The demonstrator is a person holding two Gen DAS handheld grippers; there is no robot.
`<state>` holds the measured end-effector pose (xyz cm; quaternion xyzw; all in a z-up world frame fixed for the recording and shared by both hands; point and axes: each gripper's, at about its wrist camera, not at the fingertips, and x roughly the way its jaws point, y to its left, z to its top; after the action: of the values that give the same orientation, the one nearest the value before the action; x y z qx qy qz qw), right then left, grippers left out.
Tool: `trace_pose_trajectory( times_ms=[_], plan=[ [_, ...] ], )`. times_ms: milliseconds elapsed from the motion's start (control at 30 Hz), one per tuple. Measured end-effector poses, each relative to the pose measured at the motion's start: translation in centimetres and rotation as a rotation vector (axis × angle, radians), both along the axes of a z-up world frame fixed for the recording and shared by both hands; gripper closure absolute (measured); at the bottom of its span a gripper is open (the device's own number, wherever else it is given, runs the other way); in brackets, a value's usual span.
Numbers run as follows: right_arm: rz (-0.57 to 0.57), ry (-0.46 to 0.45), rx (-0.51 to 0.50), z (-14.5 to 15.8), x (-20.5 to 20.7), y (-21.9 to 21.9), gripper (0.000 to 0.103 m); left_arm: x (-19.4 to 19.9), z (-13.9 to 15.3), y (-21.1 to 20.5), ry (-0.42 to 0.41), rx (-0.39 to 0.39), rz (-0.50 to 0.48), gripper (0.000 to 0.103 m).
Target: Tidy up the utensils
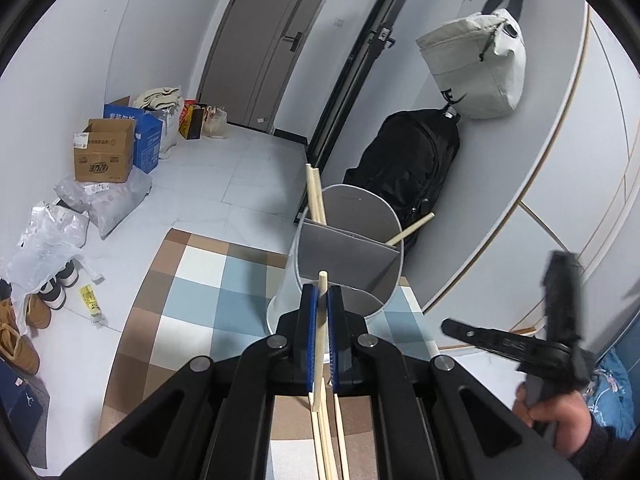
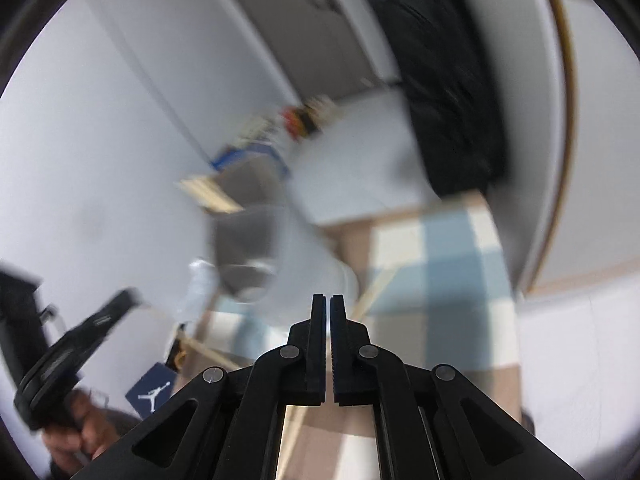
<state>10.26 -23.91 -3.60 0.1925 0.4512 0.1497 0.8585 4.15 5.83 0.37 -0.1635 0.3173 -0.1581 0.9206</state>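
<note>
In the left wrist view the left gripper [image 1: 323, 300] sits at the bottom centre, its jaws clenched on a single wooden chopstick [image 1: 321, 344] that stands nearly upright between the blue pads, tip poking above them. More chopsticks [image 1: 332, 452] lie flat on the checked cloth [image 1: 200, 280] under the gripper. Just beyond the jaws, at centre frame, stands a grey round holder [image 1: 344, 248] split by dividers into compartments; a pair of chopsticks [image 1: 314, 192] leans out of its far left compartment, and another stick [image 1: 412, 229] juts from a compartment on the right. Behind the holder a black backpack [image 1: 408, 160] rests against the curved white wall, with a pale bag [image 1: 476, 72] hanging above it. At upper left of the frame, cardboard boxes [image 1: 106, 152], plastic bags and shoes [image 1: 44, 300] crowd the floor by a grey door [image 1: 272, 40]. At lower right a hand [image 1: 560, 412] holds the right gripper, its fingertips hidden from this view. The right wrist view is badly blurred: the right gripper [image 2: 329, 304] at bottom centre has its jaws clenched on nothing, and the holder [image 2: 256, 240] shows smeared at centre left with sticks lying on the cloth near it.
</note>
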Motion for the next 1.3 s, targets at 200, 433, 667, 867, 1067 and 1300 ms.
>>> trace_pose_trajectory(
  times_ms=[200,433,667,867,1067,1300],
  plan=[
    [-0.053,0.188,0.014,-4.8,5.6,-1.3,0.092,0.5,0.2,0.1,-0.003,-0.009,-0.010,0.102],
    [-0.084,0.198,-0.024,-7.5,10.9,-0.3,0.071,1.3,0.0,-0.1,0.014,-0.015,-0.037,0.102],
    [-0.044,0.148,-0.204,-8.2,12.4,2.5,0.072,2.1,-0.1,-0.1,0.026,-0.018,-0.040,0.102],
    [-0.057,0.109,-0.340,-8.3,11.8,2.9,0.103,2.0,0.0,-0.3,0.018,-0.002,-0.035,0.102],
    [-0.062,0.106,-0.277,-8.1,10.3,1.1,0.103,1.8,0.1,-0.3,0.016,0.003,-0.025,0.102],
    [-0.106,0.157,-0.101,-8.2,11.2,-0.9,0.095,1.5,0.1,-0.4,0.010,-0.001,-0.015,0.102]
  ],
)
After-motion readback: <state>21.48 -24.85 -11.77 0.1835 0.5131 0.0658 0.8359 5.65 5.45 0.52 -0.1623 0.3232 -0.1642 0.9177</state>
